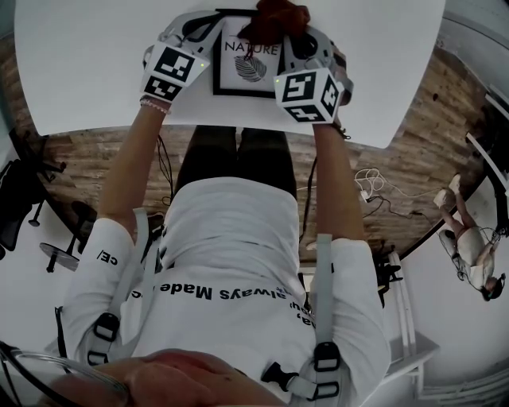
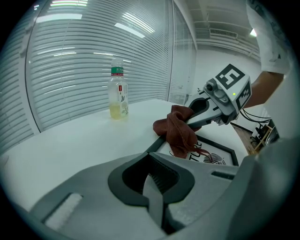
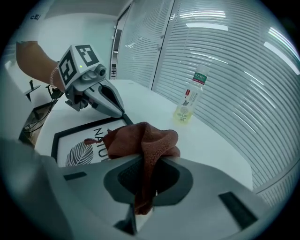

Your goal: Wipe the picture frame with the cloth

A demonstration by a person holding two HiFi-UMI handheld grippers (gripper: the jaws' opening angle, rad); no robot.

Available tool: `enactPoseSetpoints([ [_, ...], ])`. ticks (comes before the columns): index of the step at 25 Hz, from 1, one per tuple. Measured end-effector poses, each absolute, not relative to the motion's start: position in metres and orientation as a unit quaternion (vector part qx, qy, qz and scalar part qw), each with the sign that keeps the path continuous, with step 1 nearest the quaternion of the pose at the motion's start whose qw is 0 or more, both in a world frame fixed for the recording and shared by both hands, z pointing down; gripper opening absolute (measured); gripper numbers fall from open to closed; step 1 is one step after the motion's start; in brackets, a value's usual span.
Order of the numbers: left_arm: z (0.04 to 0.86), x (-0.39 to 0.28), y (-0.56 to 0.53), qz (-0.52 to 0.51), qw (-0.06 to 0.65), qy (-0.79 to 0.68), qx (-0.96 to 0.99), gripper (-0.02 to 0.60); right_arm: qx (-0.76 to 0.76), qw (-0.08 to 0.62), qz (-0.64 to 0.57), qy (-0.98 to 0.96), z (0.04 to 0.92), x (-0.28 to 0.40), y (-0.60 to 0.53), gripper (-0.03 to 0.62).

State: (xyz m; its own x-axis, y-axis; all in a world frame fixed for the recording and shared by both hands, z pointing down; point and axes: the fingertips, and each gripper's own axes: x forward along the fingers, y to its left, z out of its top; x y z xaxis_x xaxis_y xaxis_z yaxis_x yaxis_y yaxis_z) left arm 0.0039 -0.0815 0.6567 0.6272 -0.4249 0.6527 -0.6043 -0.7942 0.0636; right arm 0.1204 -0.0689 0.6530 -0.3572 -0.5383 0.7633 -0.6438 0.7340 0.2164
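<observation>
A black picture frame (image 1: 246,75) with a leaf print lies flat on the white table (image 1: 95,63). A reddish-brown cloth (image 1: 278,17) sits bunched on the frame's far right part. My right gripper (image 1: 288,30) is shut on the cloth (image 3: 140,138), which hangs between its jaws (image 3: 143,197) and touches the frame (image 3: 75,140). My left gripper (image 1: 213,20) is at the frame's far left corner, jaws together on the frame's edge (image 3: 121,113). In the left gripper view the frame (image 2: 213,150) runs under the shut jaws (image 2: 157,187), with the cloth (image 2: 180,131) and right gripper (image 2: 190,123) beyond.
A clear bottle (image 2: 117,96) of yellowish drink stands upright farther back on the table, also in the right gripper view (image 3: 190,103). Window blinds close the far side. The table's near edge is at my body; cables (image 1: 374,187) and a chair base (image 1: 60,254) are on the floor.
</observation>
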Motion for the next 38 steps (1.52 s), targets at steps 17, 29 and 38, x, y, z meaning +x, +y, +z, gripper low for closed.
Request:
enactPoseSetpoints([
  [17,0.656,0.003,-0.08,0.324,0.138,-0.289,0.89,0.003,0.327,0.432,0.104,-0.834,0.654,0.119,0.063,0.015],
  [29,0.658,0.003,-0.081,0.335,0.144,-0.286,0.886,0.003,0.312,0.45,0.123,-0.828,0.656,0.122,0.091,0.015],
  [38,0.576,0.002,-0.073,0.279,0.131,-0.312,0.899,0.003,0.386,0.35,0.12,-0.845,0.561,0.113,0.036,0.015],
])
